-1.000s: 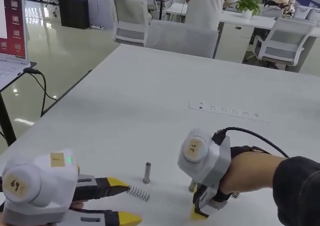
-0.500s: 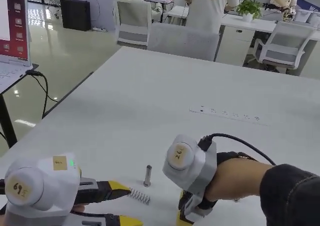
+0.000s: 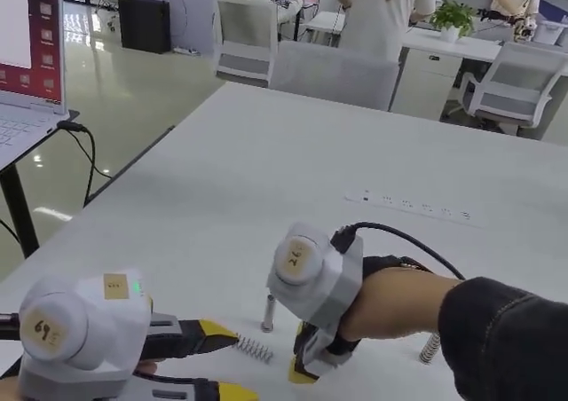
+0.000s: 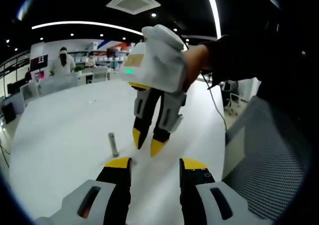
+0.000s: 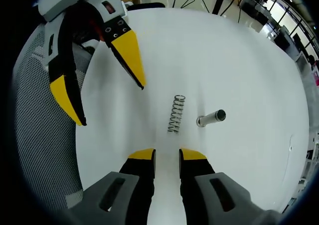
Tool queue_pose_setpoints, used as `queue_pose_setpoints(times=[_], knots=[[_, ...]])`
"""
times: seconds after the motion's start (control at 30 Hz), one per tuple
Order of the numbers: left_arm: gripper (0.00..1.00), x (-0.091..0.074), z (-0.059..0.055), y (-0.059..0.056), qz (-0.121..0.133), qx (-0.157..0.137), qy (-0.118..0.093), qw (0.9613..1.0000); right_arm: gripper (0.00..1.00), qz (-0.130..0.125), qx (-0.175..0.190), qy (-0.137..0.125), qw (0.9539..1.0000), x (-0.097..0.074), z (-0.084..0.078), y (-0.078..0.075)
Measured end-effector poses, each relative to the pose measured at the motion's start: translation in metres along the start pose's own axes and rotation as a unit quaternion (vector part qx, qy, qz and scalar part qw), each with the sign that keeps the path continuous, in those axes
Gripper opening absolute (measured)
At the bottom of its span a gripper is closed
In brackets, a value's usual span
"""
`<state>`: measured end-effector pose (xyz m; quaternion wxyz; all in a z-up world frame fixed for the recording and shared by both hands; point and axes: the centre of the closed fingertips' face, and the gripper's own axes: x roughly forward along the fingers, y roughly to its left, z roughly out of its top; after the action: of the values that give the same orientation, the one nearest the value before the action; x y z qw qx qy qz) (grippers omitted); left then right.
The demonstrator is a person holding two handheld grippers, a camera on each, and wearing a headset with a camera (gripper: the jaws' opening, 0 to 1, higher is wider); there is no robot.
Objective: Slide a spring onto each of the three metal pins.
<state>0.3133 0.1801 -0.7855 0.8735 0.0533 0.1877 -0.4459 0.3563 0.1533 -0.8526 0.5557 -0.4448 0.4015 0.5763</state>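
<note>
— While looking down at the white bench, can see a loose spring lying flat, just beside a metal pin but not touching it.
— Standing up or lying down, that metal pin?
— Standing straight up, and bare.
— See the left gripper too?
— Yes, down low at the near left, pointing at the loose spring. Jaws wide apart, holding nothing.
— Touching the loose spring?
— Hard to say from the head view, with one yellow tip so close to its end. From the right gripper view, clearly a bit apart.
— And the right gripper?
— Held over the bench right by the metal pin and the loose spring, tips pointing down. Jaws almost together, with just a thin gap and nothing in it. From the left gripper view, yellow tips hanging just beside the metal pin.
— Any other springs?
— Yes, a second spring, standing up on the bench next to the dark sleeve, well apart from the bare pin. Cannot tell about a pin inside it.
— What else up there?
— A white power strip farther back on the bench, a laptop off to the left, and grey chairs and people far behind.
</note>
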Motion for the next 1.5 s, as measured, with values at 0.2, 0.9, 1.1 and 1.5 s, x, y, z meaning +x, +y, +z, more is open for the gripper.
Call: queue_pose_setpoints(times=[0.2, 0.9, 1.1, 1.5], knots=[[0.32, -0.001, 0.0, 0.001, 0.002, -0.002, -0.002, 1.0, 0.16, -0.003, -0.005, -0.009, 0.9999, 0.004, 0.013, -0.004], [0.32, -0.001, 0.0, 0.002, 0.004, -0.004, -0.004, 1.0, 0.15, -0.005, -0.003, -0.002, 1.0, 0.022, 0.025, -0.012], [0.32, -0.001, 0.001, 0.002, 0.003, -0.005, -0.005, 1.0, 0.14, -0.003, -0.001, -0.001, 1.0, 0.022, 0.027, -0.012], [0.31, 0.001, 0.0, 0.001, 0.0, -0.005, -0.005, 1.0, 0.1, 0.003, 0.01, 0.005, 0.9999, 0.022, 0.026, -0.011]])
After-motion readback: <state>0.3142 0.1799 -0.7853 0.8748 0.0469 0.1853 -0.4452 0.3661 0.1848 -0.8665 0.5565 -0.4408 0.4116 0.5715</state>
